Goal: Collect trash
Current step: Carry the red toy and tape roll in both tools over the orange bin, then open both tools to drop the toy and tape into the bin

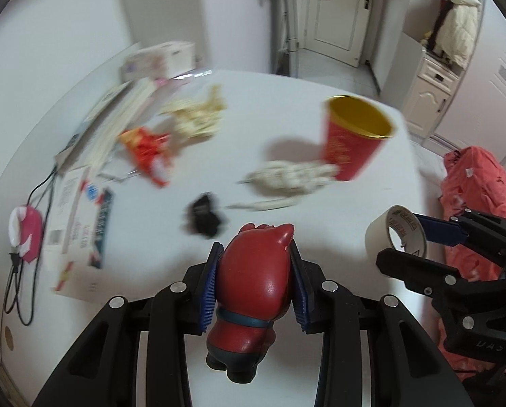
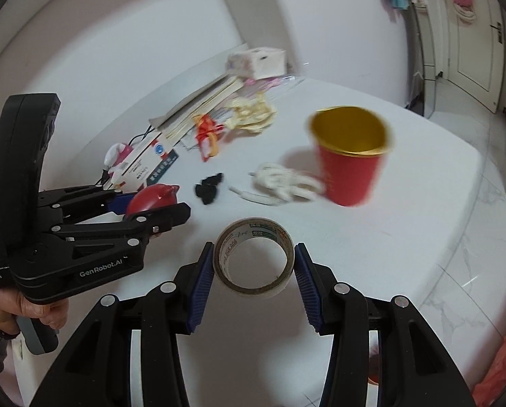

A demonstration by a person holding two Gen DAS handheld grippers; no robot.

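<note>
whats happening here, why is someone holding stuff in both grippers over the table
A person is clearing a cluttered white table with a hand-held gripper in each hand. The left hand-held gripper is clamped on a red pig figurine, and the right hand-held gripper grips a roll of tape. Both appear lifted off the table. Still on it: a red paper cup, white cord, a black scrap and wrappers.
</note>
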